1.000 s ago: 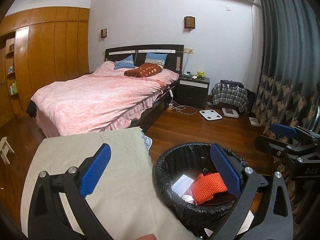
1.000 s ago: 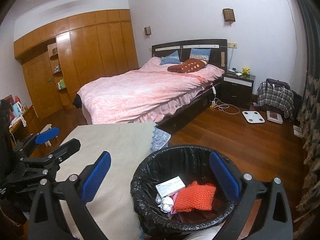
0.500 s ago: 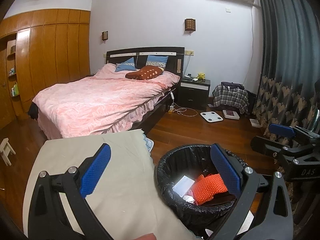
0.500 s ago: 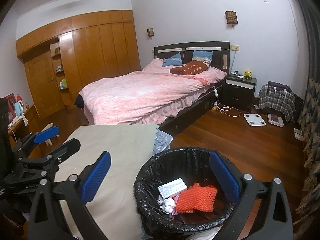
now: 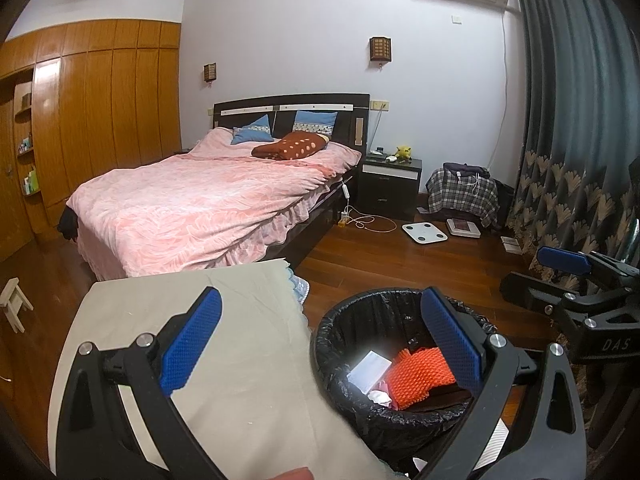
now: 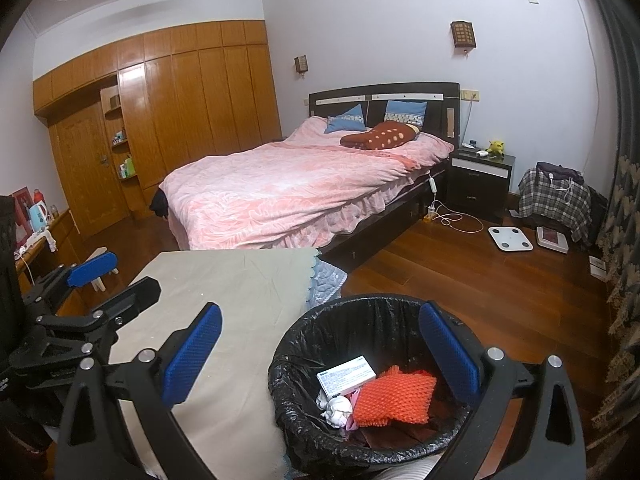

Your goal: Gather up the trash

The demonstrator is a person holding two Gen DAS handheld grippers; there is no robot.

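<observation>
The left gripper (image 5: 320,338) is held with its blue-padded fingers spread wide apart and nothing between them. The right gripper (image 6: 320,354) is likewise wide apart and empty. Both hang above the edge of a table covered in a beige cloth (image 6: 240,292) and a round trash bin (image 6: 372,384) lined with a black bag, which stands on the floor just beside the table. Inside the bin lie an orange knitted cloth (image 6: 394,398), a small white box (image 6: 346,376) and crumpled white paper (image 6: 334,408). Beyond these, across a wooden floor (image 6: 460,276), stands a bed with a pink cover (image 6: 288,192). To its right are a dark nightstand (image 6: 480,184), a white scale (image 6: 510,238) on the floor and a plaid-covered bundle (image 6: 556,200).
</observation>
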